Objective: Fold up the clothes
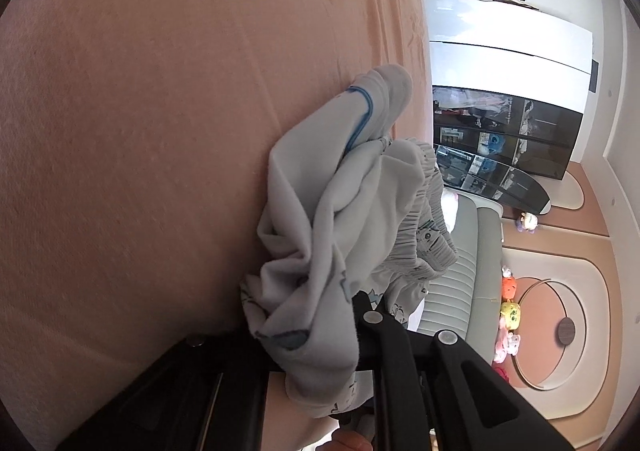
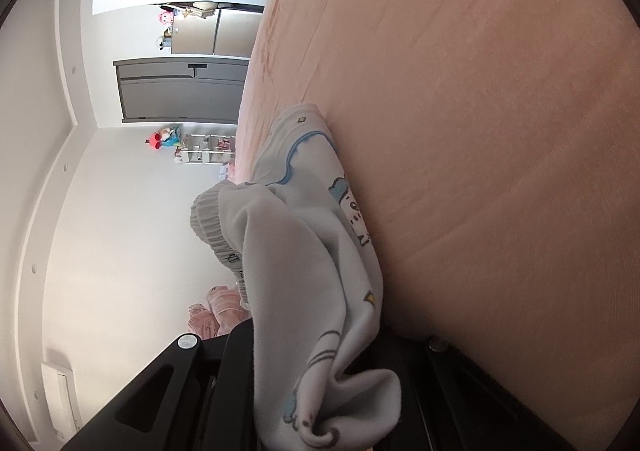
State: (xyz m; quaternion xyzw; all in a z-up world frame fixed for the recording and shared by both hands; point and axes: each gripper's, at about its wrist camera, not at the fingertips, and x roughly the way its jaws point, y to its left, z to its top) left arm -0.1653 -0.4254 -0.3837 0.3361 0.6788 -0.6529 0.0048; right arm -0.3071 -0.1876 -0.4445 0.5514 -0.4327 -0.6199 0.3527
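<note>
1. A pale blue child's garment (image 1: 344, 235) with a gathered elastic waistband (image 1: 424, 235) and blue piping is seen bunched on the peach bed sheet (image 1: 160, 131), near the sheet's edge.
2. The left gripper (image 1: 360, 335) is clenched on a crumpled fold of this garment; in the left wrist view the cloth is heaped from the jaws toward 12 o'clock, its far tip lying at about 1 o'clock.
3. The right gripper (image 2: 320, 391) is likewise clamped on the same garment (image 2: 304, 251), a cartoon-printed edge being pinched between the jaws; in the right wrist view the fabric runs from the jaws toward 12 o'clock, the ribbed waistband (image 2: 212, 219) at about 11 o'clock.
4. The long axis of the garment is judged to lie forward, away from both grippers, rather than across between them.
5. Both grips are taken at the near end, so neither hand is clearly nearer the far end.
6. The coming move is judged to need the two grips drawn apart, so that the bunched cloth is spread flat on the sheet before any fold is made.
</note>
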